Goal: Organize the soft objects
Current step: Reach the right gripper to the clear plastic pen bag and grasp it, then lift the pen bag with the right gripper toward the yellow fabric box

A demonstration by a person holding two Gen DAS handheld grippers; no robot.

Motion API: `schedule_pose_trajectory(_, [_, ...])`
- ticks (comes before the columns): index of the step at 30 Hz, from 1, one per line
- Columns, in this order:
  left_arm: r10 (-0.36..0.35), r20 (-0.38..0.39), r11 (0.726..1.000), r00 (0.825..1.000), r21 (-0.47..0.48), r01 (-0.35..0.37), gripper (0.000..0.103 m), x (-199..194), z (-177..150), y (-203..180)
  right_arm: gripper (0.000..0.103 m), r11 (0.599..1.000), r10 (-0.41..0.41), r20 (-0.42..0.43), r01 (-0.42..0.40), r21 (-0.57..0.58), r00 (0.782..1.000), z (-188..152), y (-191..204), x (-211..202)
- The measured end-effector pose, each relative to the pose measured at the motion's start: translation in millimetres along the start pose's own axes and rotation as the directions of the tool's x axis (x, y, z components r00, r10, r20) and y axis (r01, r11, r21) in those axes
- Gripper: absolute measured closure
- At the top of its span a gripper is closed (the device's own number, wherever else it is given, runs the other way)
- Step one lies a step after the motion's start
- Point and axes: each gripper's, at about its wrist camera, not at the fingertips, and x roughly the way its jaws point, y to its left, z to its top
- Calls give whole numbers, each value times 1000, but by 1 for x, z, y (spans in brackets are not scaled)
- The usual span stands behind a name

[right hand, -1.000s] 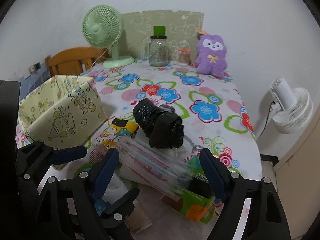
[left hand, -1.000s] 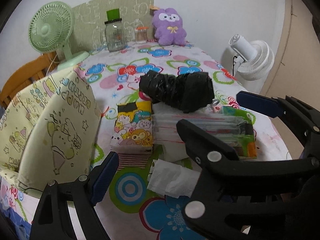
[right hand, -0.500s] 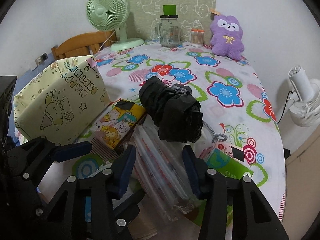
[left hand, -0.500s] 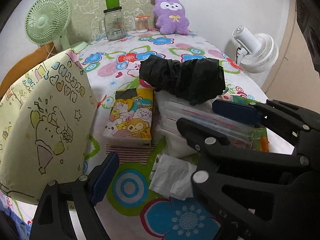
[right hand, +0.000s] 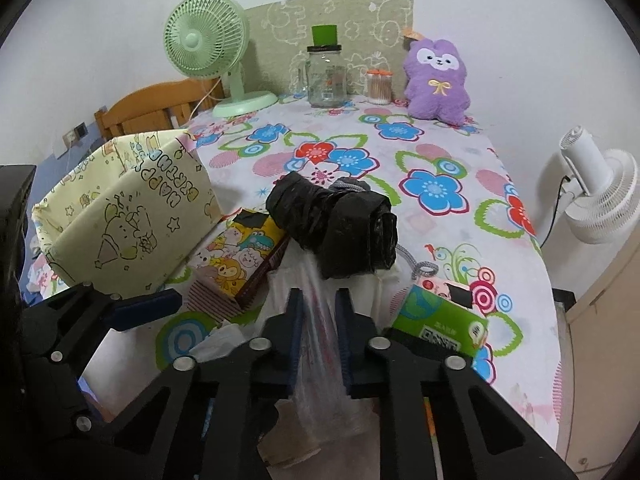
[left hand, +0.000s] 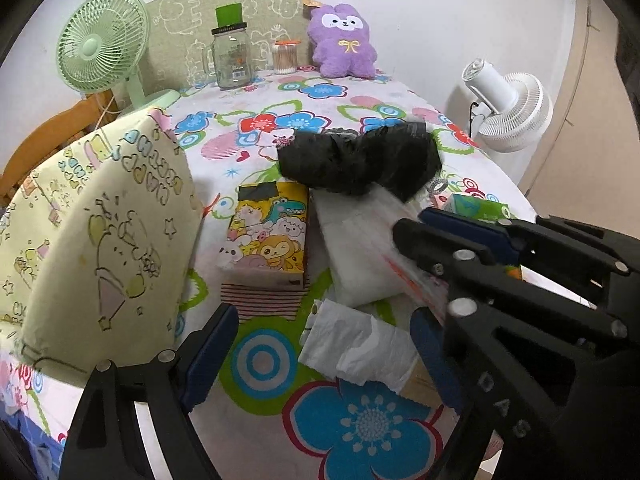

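Note:
My right gripper [right hand: 318,304] has its jaws closing on a clear plastic pack with red print [right hand: 320,360]; both pads press its sides. That pack lies over a white soft pack [left hand: 352,248], just in front of a black rolled bundle [right hand: 332,228]. A cartoon-printed tissue pack [left hand: 268,240] lies to the left and a green tissue pack [right hand: 440,320] to the right. My left gripper [left hand: 320,360] stands open over a crumpled white tissue [left hand: 360,348], gripping nothing. A yellow fabric bin [left hand: 92,232] stands at the left.
A purple plush [right hand: 436,80], a glass jar [right hand: 326,80], a small cotton-swab pot [right hand: 379,88] and a green desk fan [right hand: 204,40] line the table's far edge. Off the right edge stands a white fan [right hand: 596,196]. A wooden chair [right hand: 152,108] is behind the bin.
The right gripper's jaws have gone from wide open to shut on the clear plastic pack. The left gripper has stayed open and has hardly moved.

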Motion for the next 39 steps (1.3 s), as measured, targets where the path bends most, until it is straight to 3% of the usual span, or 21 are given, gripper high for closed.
schedule_pose_trajectory(16, [-30, 28, 1000, 999, 5, 30, 11, -16, -11, -6, 90, 995, -35, 40, 31, 97, 999, -20, -1, -33])
schedule_pose_trajectory(28, [-52, -1, 998, 999, 37, 52, 11, -7, -21, -18, 90, 985, -82, 25, 77, 156, 996, -39, -9, -41])
schedule_pose_trajectory(39, [-57, -1, 997, 998, 53, 57, 21, 6, -16, -24, 89, 980, -76, 16, 72, 183, 997, -39, -19, -35])
